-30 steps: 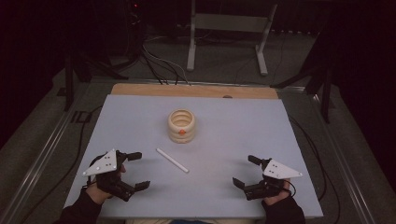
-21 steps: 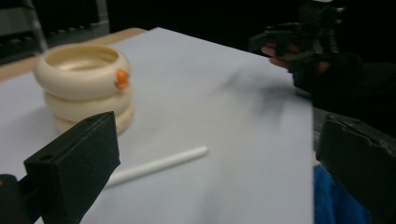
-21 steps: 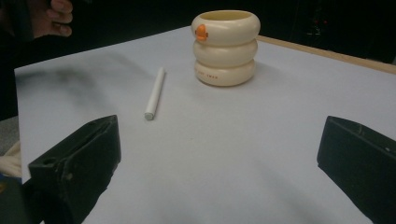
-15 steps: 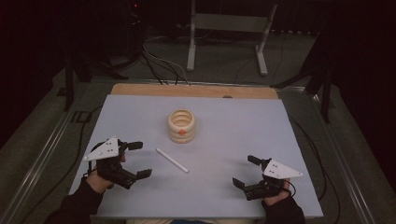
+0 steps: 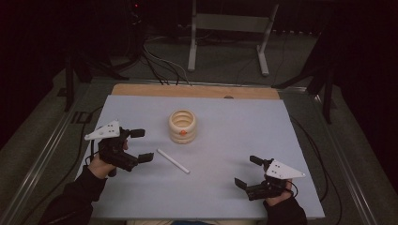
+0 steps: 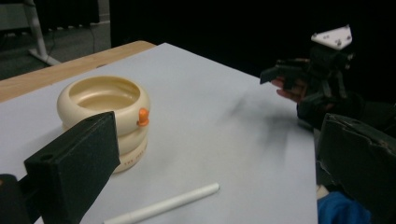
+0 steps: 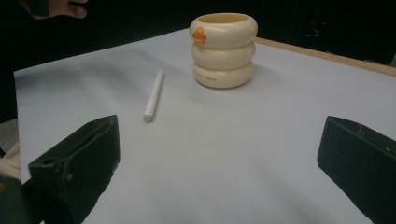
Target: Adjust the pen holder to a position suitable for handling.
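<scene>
A person's left gripper (image 5: 136, 145) hangs over the near-left part of a pale grey table (image 5: 244, 126), jaws spread wide and holding nothing, pointed toward a thin white stick (image 5: 173, 161) that lies flat and apart from it, just to its right; the right gripper (image 5: 244, 174), likewise wide open and empty, rests low near the front right corner, well apart from everything. In the left gripper view the stick (image 6: 163, 204) lies across the bottom between the two black jaws, with a cream ringed cup (image 6: 106, 116) bearing a small orange beak standing upright just beyond it (the stick's far end stops near the cup but is not touching it). The right gripper view shows the same stick (image 7: 154, 95) angled away to the left of the cup (image 7: 223, 49). The likely risks, judged from this layout: a round, slender stick lying flat on a smooth sheet may roll or skid away if one jaw reaches it before the other, and a grip taken near one end could let it tip and swing; a wide-open jaw sweeping in from this side might also nudge the light cup, which could slide or topple
</scene>
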Demonstrator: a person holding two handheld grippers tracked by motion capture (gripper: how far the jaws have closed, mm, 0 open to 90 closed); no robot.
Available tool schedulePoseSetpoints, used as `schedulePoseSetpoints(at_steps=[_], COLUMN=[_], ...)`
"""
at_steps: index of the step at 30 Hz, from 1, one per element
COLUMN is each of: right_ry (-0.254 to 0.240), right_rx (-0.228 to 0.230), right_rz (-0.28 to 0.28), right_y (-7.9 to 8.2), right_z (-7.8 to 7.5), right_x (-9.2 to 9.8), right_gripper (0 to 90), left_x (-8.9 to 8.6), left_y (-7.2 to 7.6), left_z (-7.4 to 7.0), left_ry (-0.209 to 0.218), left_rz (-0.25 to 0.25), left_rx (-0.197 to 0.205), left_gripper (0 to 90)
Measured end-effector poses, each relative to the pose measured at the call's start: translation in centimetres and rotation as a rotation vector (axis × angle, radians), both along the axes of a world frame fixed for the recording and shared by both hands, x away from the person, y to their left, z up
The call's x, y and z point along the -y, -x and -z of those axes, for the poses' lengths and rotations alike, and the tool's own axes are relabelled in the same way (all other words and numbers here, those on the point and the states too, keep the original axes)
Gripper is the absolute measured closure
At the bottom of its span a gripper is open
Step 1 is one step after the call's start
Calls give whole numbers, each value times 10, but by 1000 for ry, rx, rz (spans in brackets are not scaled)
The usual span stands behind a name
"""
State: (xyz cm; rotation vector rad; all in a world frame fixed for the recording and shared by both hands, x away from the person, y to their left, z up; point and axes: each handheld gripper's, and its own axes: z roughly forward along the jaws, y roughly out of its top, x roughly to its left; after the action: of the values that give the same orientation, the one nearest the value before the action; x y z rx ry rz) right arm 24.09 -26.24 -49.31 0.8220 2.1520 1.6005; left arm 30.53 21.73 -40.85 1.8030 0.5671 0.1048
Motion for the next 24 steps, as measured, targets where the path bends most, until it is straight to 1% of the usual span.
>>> schedulePoseSetpoints(at_steps=[4, 5, 7, 8, 10, 11, 13, 15, 16, 17, 18, 19, 20, 21, 22, 23, 24], right_ry=[-4, -3, -4, -5, -5, -5, -9, -9, -8, -7, -9, -9, -8, -8, -6, -7, -7], right_rx=[1, 0, -1, -1, -1, -3, -6, -6, -7, -7, -9, -10, -10, -10, -10, -11, -11], right_rz=[0, -1, -1, -1, -3, -3, -6, -7, -7, -8, -8, -9, -9, -9, -9, -10, -9], right_y=[0, 0, 0, 0, 0, 0, -1, -1, 0, -1, -1, -1, -1, -1, -1, -1, -1], right_z=[0, 0, 0, 0, 0, 0, 1, 1, 1, 1, 1, 1, 1, 1, 1, 1, 1], right_x=[1, 1, 1, 1, 1, 1, 1, 0, 0, 0, 0, 0, 0, 0, 0, 0, 0], right_gripper=[0, 0, 0, 0, 0, 0, 0, 0, 0, 0, 0, 0, 0, 0, 0, 0, 0], left_x=[1, 2, 2, 2, 3, 4, 5, 6, 7, 8, 9, 9, 11, 11, 12, 13, 13], left_y=[-11, -14, -20, -23, -29, -33, -39, -46, -49, -52, -55, -59, -63, -66, -68, -71, -71], left_z=[-4, -5, -6, -7, -8, -9, -10, -12, -13, -14, -14, -15, -15, -16, -16, -16, -16], left_ry=[5, 6, 19, 18, 20, 18, 6, 7, -4, -3, -7, 1, -8, -13, -9, -11, -11], left_rz=[-29, -40, -46, -59, -66, -72, -90, -110, -120, -132, -148, -157, -165, -188, -197, -201, -201], left_rx=[-21, -30, -51, -51, -79, -84, -106, -132, -145, -151, -174, -187, -211, -216, -221, -236, -236], left_gripper=[1, 1, 1, 1, 1, 1, 2, 1, 2, 2, 2, 2, 2, 2, 2, 2, 2])
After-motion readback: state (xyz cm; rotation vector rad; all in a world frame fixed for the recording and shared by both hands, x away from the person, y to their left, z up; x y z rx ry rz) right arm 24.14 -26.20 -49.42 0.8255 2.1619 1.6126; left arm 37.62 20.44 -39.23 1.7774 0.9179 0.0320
